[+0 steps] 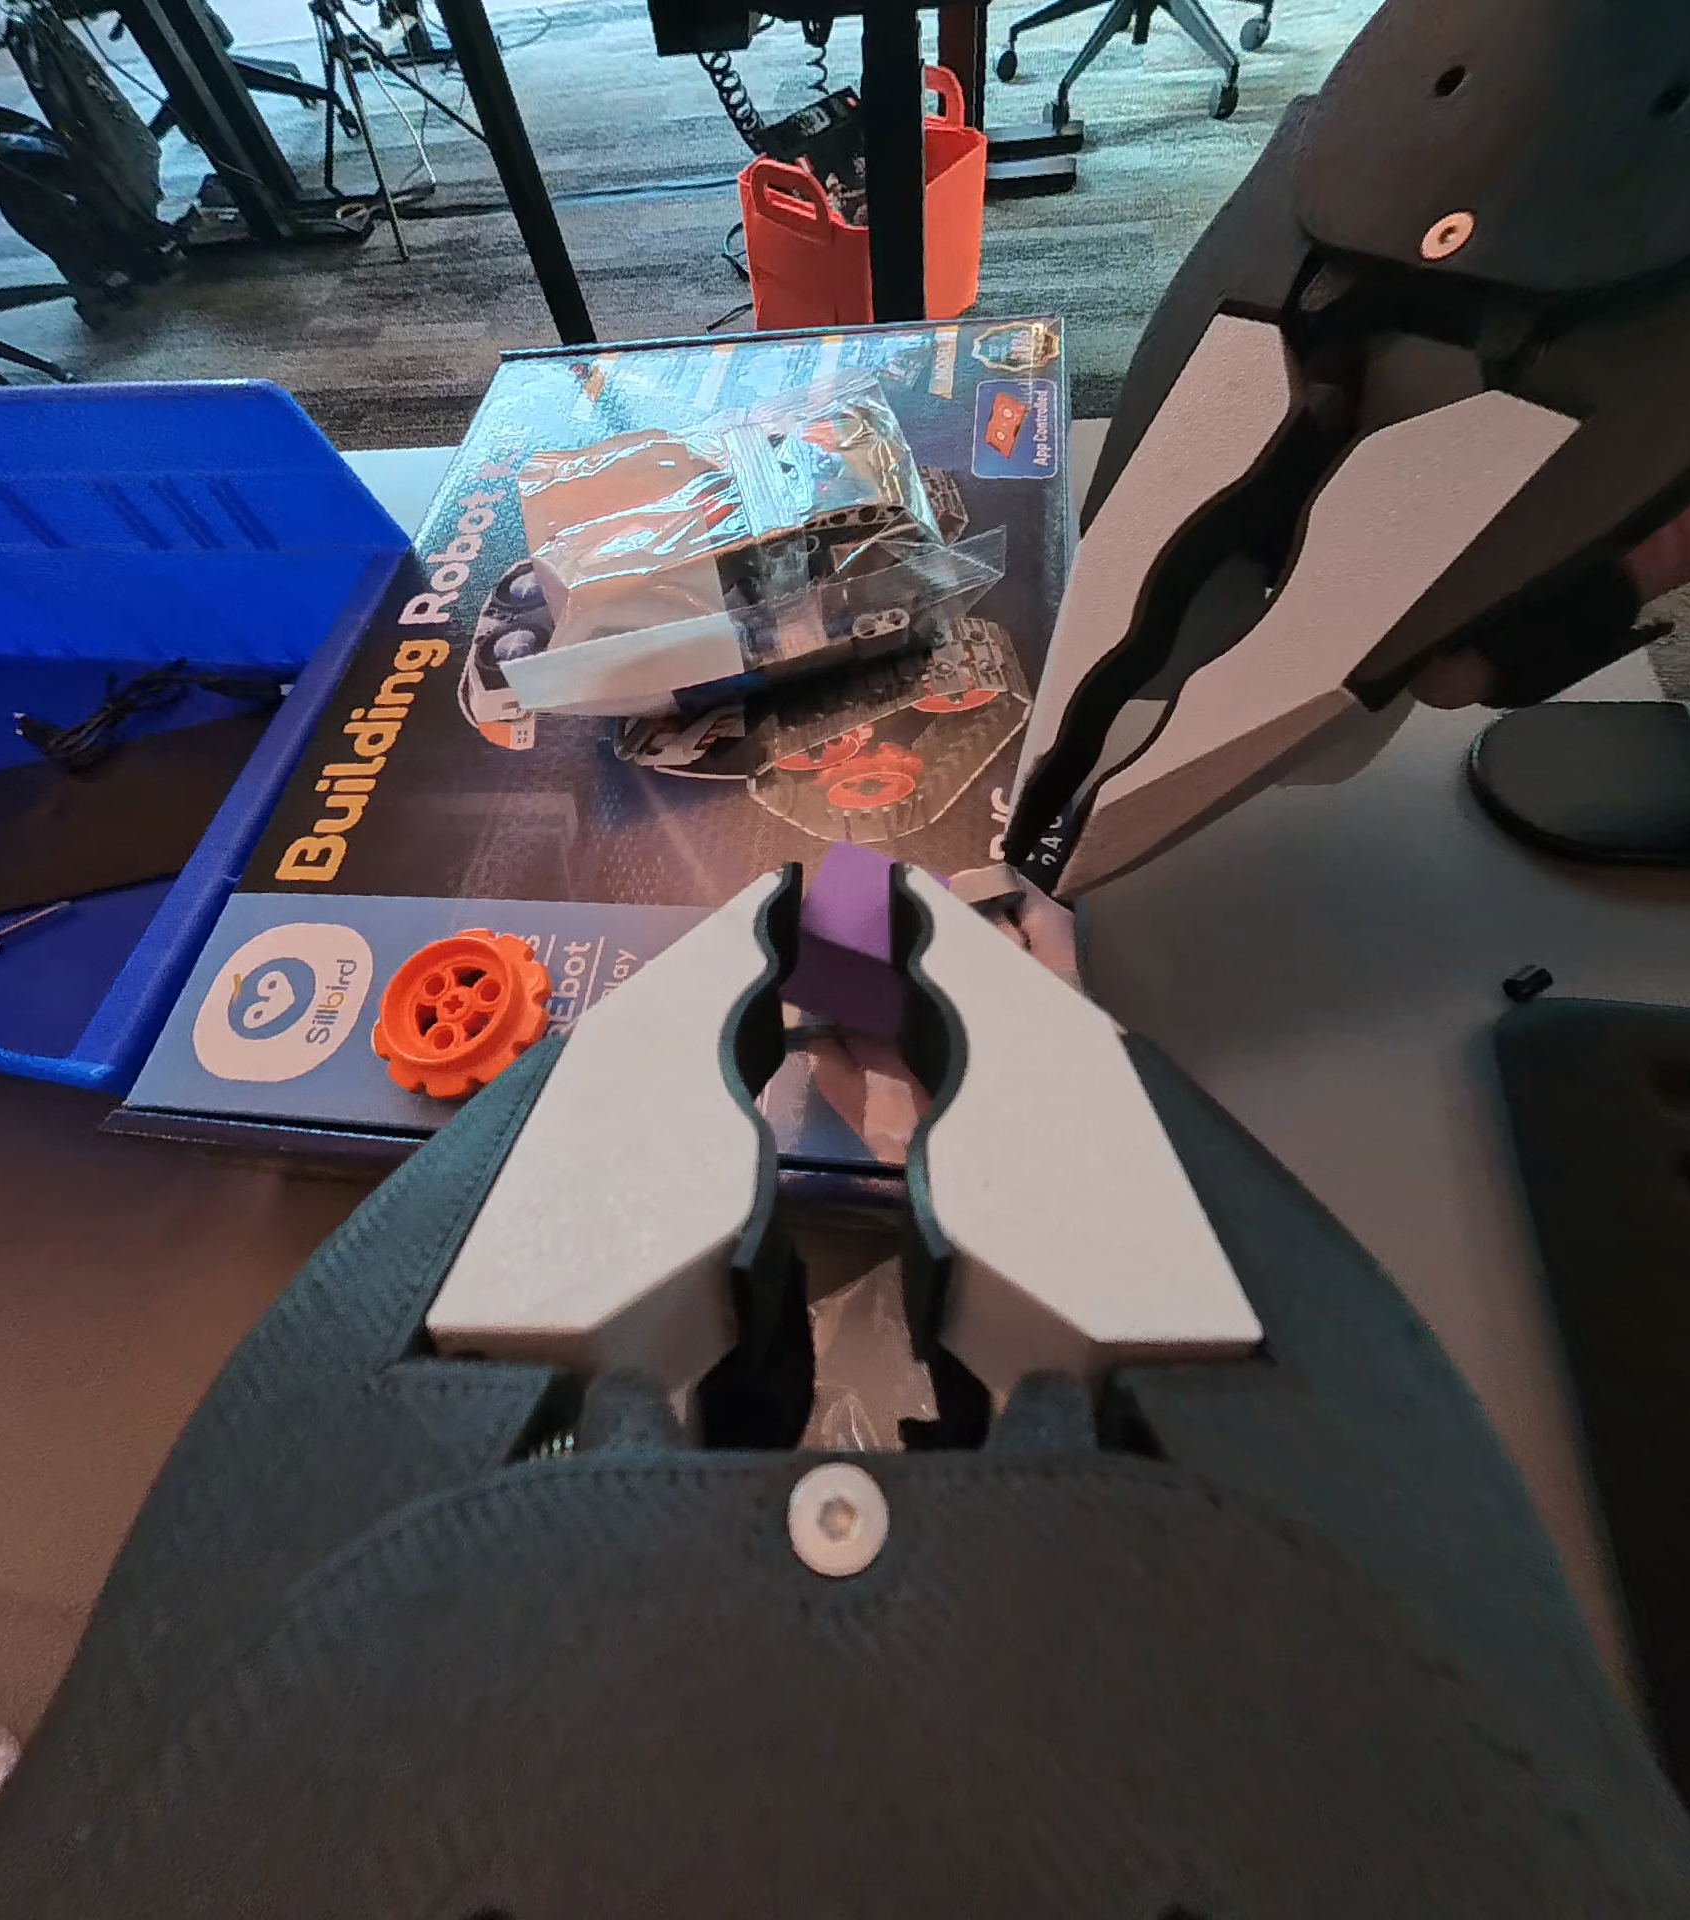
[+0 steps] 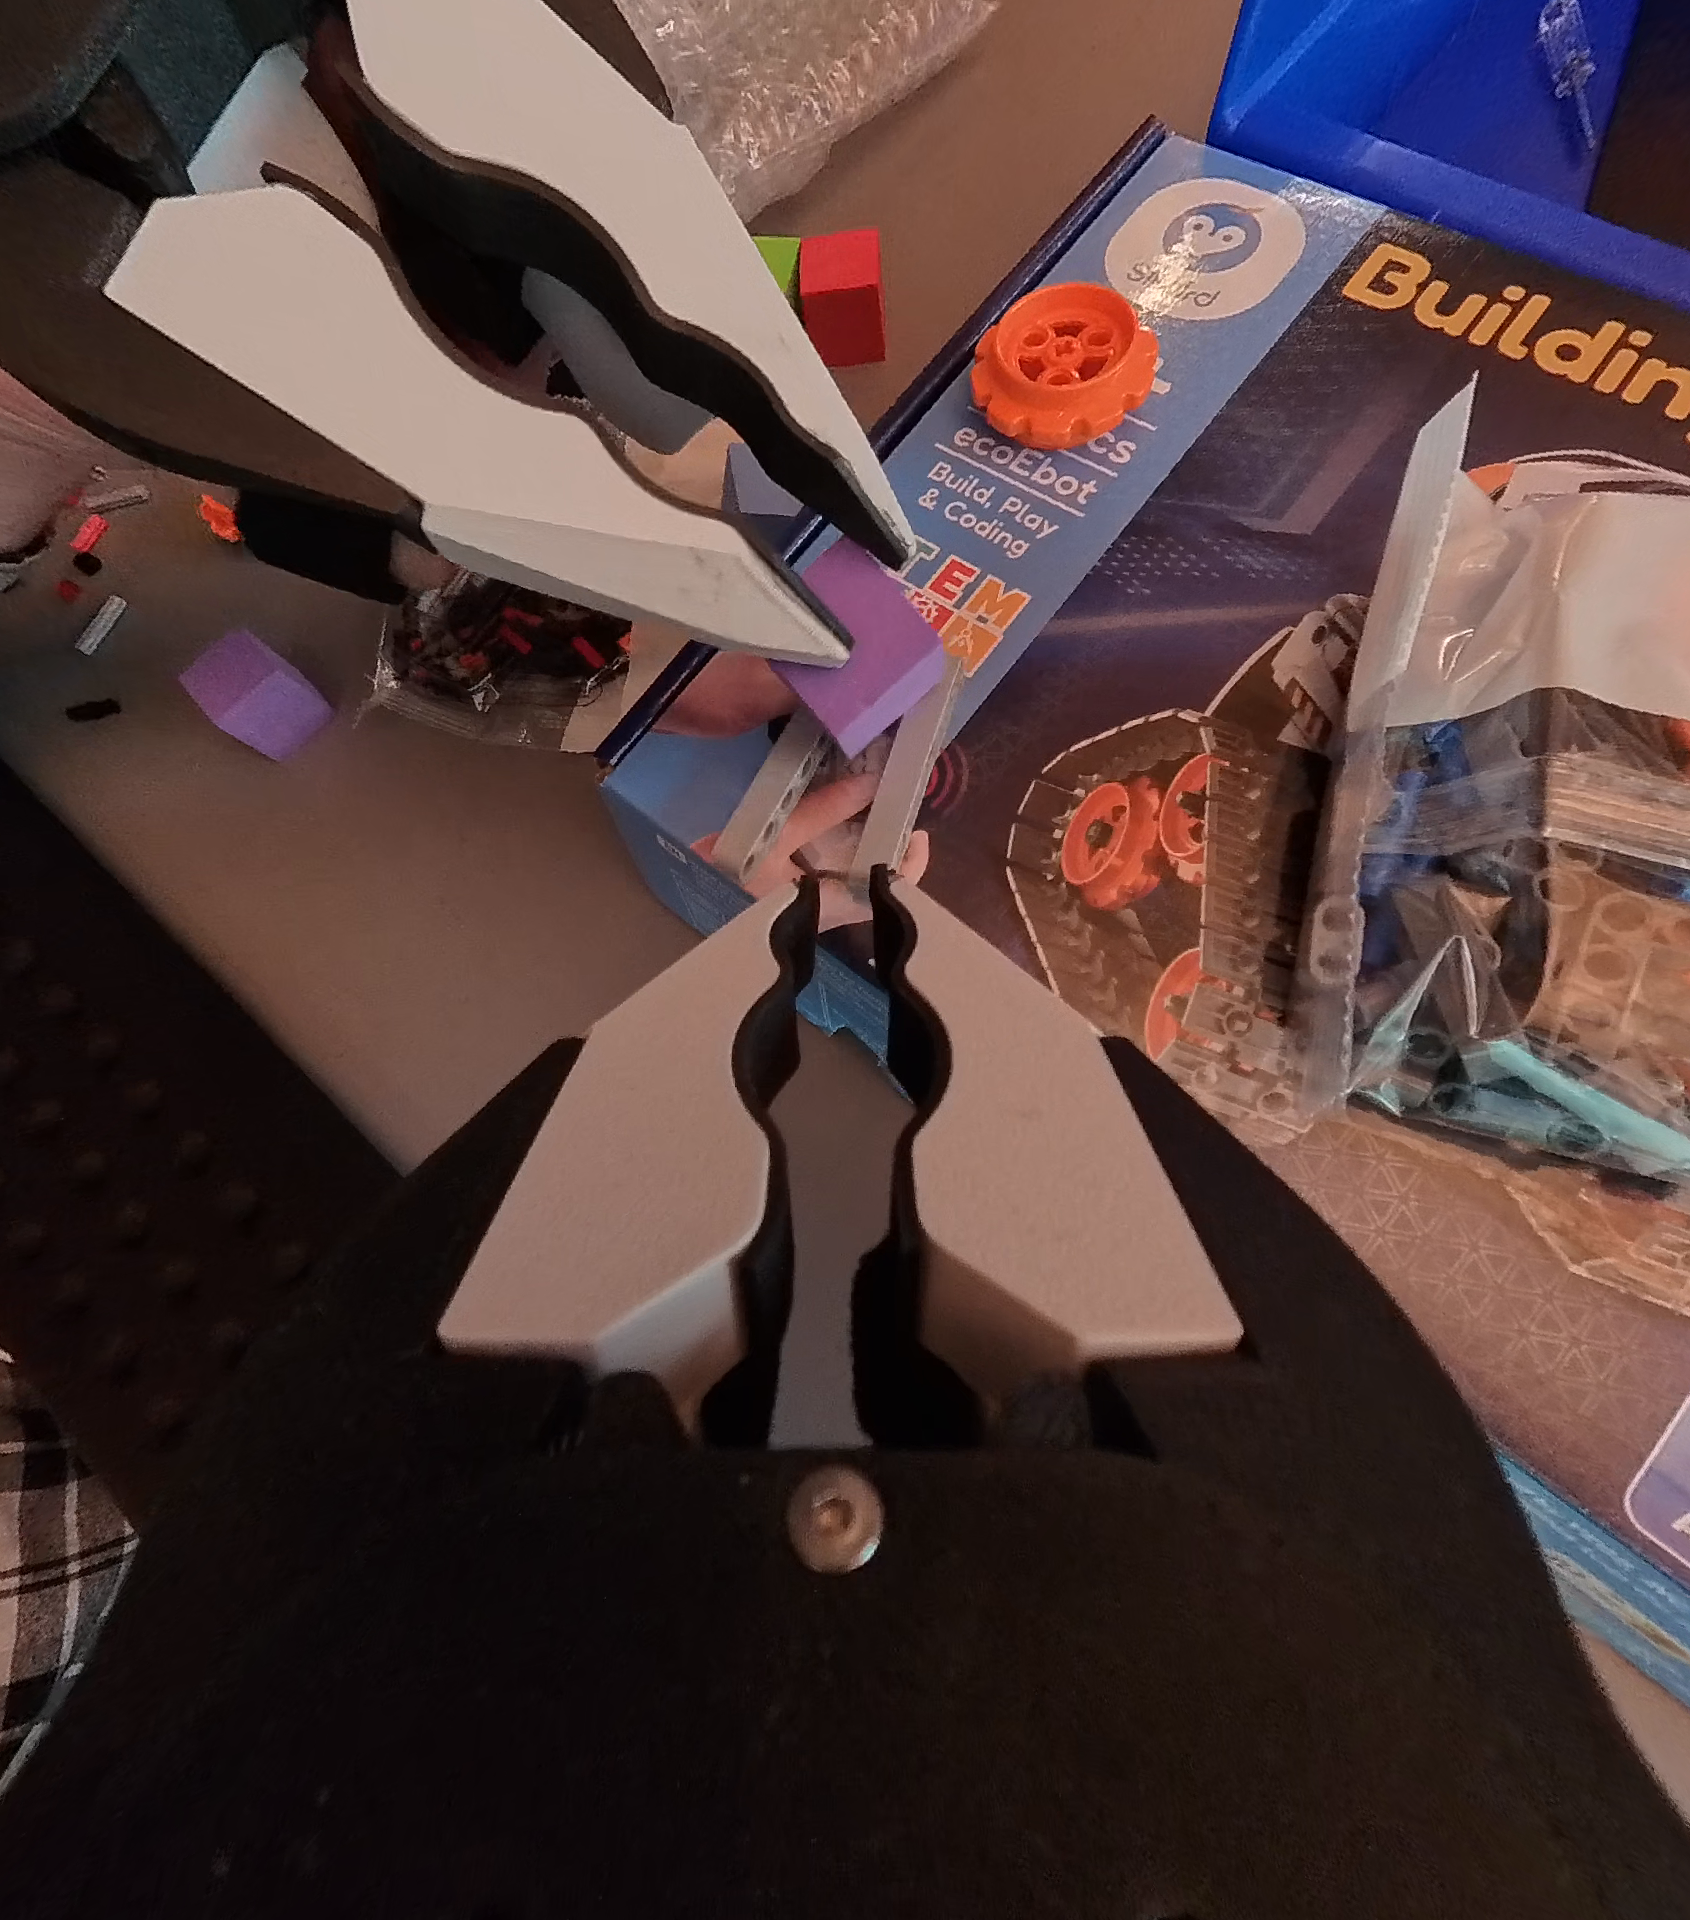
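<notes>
Here, purple cube (image 1: 846, 951) gripped near tips by left tongs (image 1: 846, 883), narrowly parted, over box (image 1: 612, 831). Right tongs (image 2: 843, 883) nearly closed; grey beam (image 2: 908, 774) at 12 o'clock, grasp uncertain. Cube judged light, foam-like; flat sides best gripped.

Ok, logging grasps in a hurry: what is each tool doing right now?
Left tool: shut on the purple block.
Right tool: shut on the grey beams.
</notes>
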Action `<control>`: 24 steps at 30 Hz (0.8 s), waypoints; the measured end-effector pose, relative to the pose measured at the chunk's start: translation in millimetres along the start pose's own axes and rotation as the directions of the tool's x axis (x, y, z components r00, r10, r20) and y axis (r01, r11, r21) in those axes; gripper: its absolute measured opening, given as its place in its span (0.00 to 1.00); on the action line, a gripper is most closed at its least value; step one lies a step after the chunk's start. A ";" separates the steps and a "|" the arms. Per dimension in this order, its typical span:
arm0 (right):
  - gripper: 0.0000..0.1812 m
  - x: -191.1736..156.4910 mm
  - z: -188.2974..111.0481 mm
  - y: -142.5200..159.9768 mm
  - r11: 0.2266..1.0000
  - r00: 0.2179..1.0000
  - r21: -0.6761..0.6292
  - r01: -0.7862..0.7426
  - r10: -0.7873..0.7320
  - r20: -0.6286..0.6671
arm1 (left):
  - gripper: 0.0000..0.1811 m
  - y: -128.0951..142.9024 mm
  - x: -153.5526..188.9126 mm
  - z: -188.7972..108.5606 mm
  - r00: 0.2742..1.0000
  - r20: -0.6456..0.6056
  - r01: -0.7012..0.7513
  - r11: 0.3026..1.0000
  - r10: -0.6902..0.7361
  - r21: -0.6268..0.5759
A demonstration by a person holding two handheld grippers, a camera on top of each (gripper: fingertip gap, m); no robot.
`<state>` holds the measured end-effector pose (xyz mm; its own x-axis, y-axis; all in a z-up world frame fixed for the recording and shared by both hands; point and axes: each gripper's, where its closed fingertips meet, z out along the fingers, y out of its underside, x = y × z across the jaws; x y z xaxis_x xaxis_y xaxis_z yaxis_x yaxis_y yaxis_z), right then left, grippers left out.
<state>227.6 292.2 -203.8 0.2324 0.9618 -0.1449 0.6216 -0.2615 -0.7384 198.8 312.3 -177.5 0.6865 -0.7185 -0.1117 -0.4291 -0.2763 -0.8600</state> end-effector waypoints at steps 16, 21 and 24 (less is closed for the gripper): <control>0.06 1.8 10.6 -3.8 1.000 1.000 -0.018 0.009 -0.010 -0.006 | 0.15 11.5 -2.5 3.2 1.000 -0.011 -0.028 0.999 0.027 -0.042; 0.05 -1.3 15.4 -3.2 1.000 1.000 -0.026 0.004 -0.004 0.001 | 0.15 3.9 -5.3 -0.6 1.000 0.011 -0.025 1.000 0.025 -0.004; 0.05 -1.4 16.0 -3.5 1.000 1.000 -0.025 0.009 -0.009 -0.006 | 0.15 0.7 -2.0 -1.3 1.000 0.002 -0.027 1.000 0.027 0.002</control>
<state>213.2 293.0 -211.6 0.2313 0.9636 -0.1343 0.6418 -0.2549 -0.7232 196.4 312.7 -177.3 0.6762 -0.7241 -0.1357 -0.4462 -0.2559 -0.8576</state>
